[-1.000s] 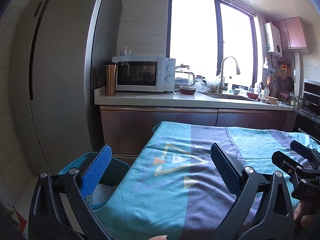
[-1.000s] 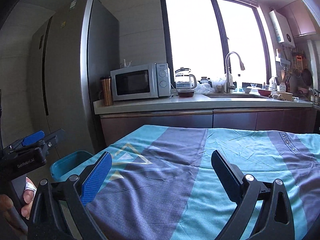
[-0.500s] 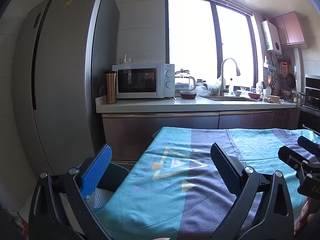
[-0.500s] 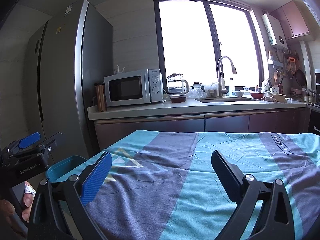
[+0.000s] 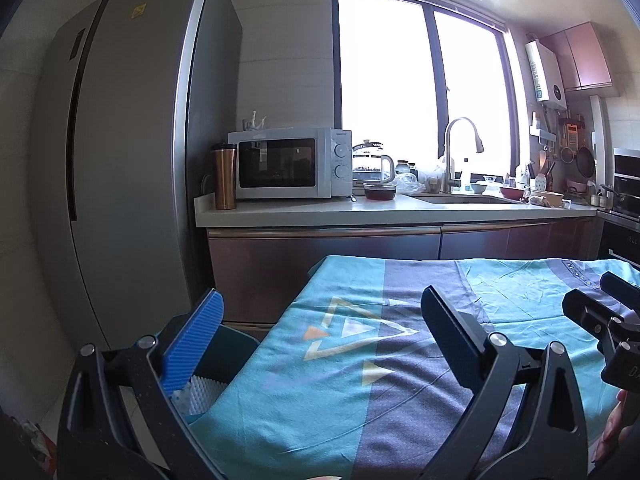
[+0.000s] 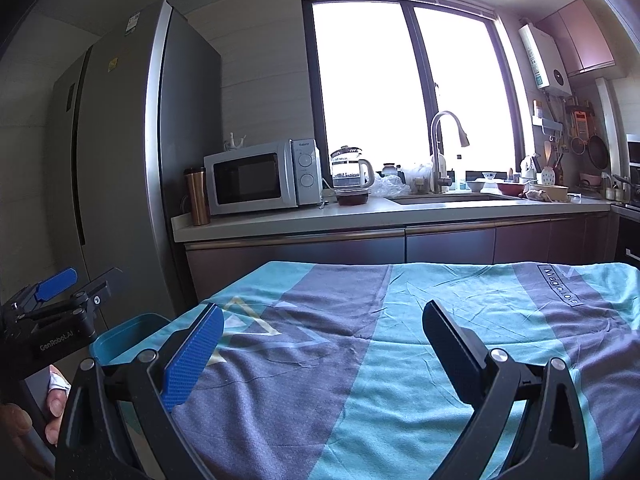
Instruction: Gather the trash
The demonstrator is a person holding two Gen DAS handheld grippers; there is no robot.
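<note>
Trash sits in the teal bin (image 5: 224, 364) at the lower left of the left wrist view: a white bumpy piece (image 5: 202, 394) shows inside it, just behind and below the blue pad of the left tongs (image 5: 320, 344). Those tongs hang with their 2 fingers wide apart and nothing between them, above the edge of the teal and grey cloth (image 5: 360, 380) covering the table. The other tongs poke in at the right edge. Behind stand the fridge (image 5: 120, 180), microwave (image 5: 288, 164) and sink tap (image 5: 460, 148).

From the right wrist view, the right tongs (image 6: 320, 348) also gape, empty, over the cloth (image 6: 400, 340). The bin (image 6: 128, 338) lies to their left, beside the table corner; its contents are hidden here. The left tongs (image 6: 76, 292) hover above it, held by a hand (image 6: 44, 408).
</note>
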